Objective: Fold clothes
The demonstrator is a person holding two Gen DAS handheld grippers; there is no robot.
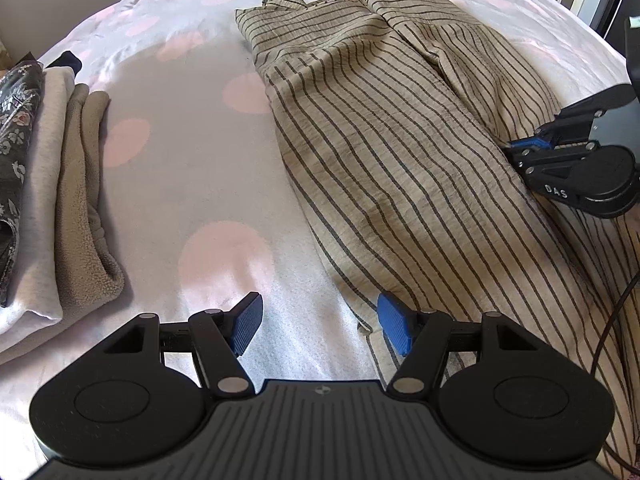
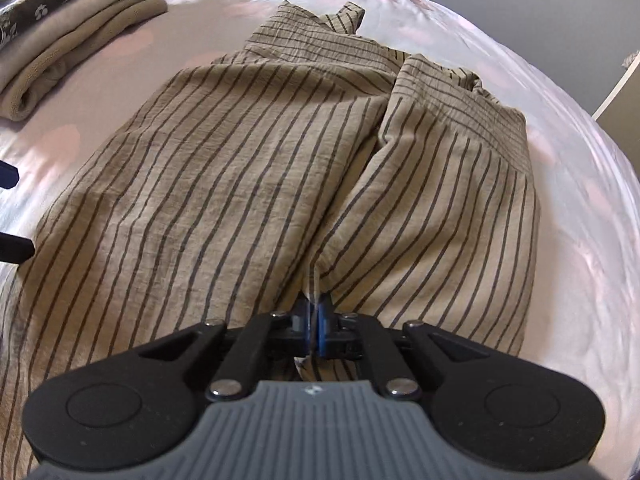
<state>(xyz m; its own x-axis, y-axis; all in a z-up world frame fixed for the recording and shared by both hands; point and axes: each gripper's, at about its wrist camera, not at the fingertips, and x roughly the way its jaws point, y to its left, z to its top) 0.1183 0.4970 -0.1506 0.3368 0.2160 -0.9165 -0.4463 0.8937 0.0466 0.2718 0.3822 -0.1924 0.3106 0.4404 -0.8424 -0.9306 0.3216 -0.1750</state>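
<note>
A beige garment with thin dark stripes lies spread lengthwise on the bed, its two halves meeting along a central fold. My right gripper is shut on a pinch of the striped cloth at that fold; in the left wrist view it shows at the right edge, its tips buried in the fabric. My left gripper hovers open over the bedsheet at the garment's near left edge, with nothing between its blue pads.
A stack of folded clothes sits at the left of the bed: floral dark fabric, a pale piece and a tan fleece, also seen top left in the right wrist view. The white sheet with pink spots lies between them. A dark cable runs at right.
</note>
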